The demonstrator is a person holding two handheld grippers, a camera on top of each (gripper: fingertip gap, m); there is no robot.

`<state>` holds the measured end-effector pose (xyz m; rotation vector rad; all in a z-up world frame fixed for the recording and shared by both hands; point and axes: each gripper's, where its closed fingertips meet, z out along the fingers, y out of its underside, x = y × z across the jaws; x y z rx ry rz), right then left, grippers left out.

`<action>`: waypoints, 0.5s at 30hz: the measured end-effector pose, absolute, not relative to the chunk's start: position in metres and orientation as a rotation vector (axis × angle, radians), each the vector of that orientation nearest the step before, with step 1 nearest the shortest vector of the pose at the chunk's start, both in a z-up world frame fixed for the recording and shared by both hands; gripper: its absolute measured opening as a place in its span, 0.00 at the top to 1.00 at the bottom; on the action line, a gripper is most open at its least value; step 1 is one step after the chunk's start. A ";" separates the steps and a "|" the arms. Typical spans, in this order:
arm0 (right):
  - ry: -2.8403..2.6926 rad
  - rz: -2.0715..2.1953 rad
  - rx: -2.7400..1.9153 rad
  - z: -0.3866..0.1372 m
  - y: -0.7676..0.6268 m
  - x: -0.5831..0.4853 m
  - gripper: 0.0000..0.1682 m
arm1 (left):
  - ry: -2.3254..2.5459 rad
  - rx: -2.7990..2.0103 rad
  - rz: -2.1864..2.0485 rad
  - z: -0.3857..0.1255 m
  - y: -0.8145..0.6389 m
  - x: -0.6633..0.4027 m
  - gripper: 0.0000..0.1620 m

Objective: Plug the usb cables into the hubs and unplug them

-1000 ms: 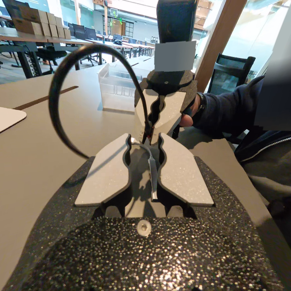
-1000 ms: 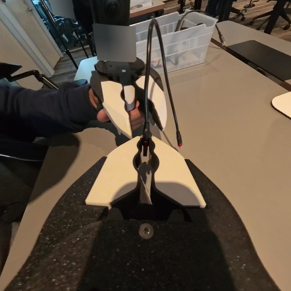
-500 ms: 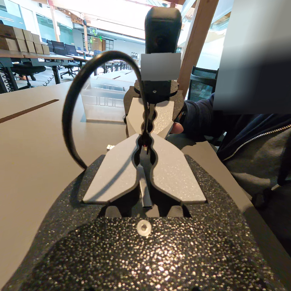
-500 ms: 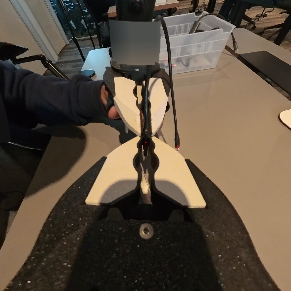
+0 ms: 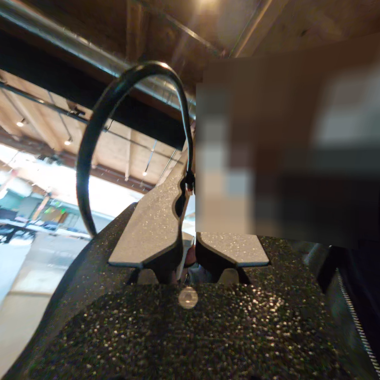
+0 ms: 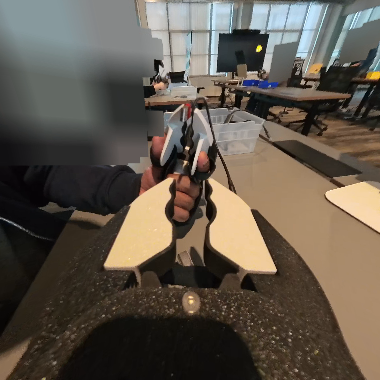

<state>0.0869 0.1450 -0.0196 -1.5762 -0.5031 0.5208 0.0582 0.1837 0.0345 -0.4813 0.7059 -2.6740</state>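
**Room.** Grey table (image 6: 287, 195) open ahead and to the right of the right gripper (image 6: 190, 181). Clear bin (image 6: 236, 131) well beyond the jaw tips, dark mat (image 6: 314, 160) and white pad (image 6: 353, 203) far to the right, near the table's edge. Nothing close under the jaws except bare tabletop.

**Right jaws.** Spread wide, holding and touching nothing. In the gap between them, farther off, a hand (image 6: 183, 197) gripping the left gripper (image 6: 188, 115), which is tipped upward.

**Left jaws.** Pressed nearly together, pinching a slim pale hub (image 6: 186, 149) edge-on along their length. Black cable (image 6: 213, 144) meeting the hub at the jaw tips (a red mark there); full seating of the plug cannot be told. From the tips, arching over and hanging down the right side of those jaws, the free plug (image 6: 231, 183) dangling above the table, apart from it.

**Per view.** Right wrist view only: table, bin, mat, pad, hand, the cable's free end. Left wrist view: aimed up at the ceiling, with no table beneath the jaws; left gripper (image 5: 188, 191) closed, one finger largely hidden; cable (image 5: 82, 164) as a tall loop rising from the tips and curving down left of the jaws behind the gripper body.
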 end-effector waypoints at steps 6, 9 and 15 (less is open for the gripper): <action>-0.499 0.492 -1.525 -0.010 0.139 0.083 0.87 | 0.641 -0.400 -2.751 0.038 0.183 0.053 0.96; -0.500 0.494 -1.522 -0.009 0.138 0.084 0.87 | 0.668 -0.424 -2.731 0.037 0.180 0.055 0.96; -0.674 0.317 -1.668 -0.037 0.137 0.097 0.86 | 0.883 -0.587 -2.445 0.027 0.177 0.071 0.96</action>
